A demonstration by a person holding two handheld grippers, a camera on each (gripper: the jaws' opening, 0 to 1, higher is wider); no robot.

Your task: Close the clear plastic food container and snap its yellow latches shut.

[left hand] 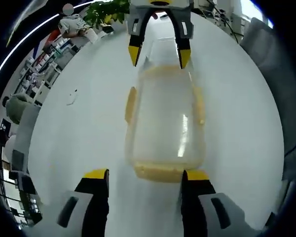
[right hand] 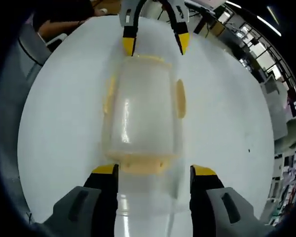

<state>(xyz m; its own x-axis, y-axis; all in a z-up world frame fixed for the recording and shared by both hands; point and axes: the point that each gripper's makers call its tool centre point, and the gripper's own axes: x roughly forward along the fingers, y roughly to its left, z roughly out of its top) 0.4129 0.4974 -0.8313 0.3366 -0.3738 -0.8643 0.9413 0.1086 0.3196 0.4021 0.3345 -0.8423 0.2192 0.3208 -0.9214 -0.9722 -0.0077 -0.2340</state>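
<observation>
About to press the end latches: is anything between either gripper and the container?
Nothing visible. The left gripper and right gripper sit open at opposite ends of the clear container, each facing a yellow end latch, with bare white table around it.

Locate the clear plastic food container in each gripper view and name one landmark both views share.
Left gripper view: the container lies centre, reaching from this gripper's jaws up to the other gripper at top.
Right gripper view: the container lies centre, between this gripper's jaws and the other gripper.
Shared landmark: the white table.
</observation>
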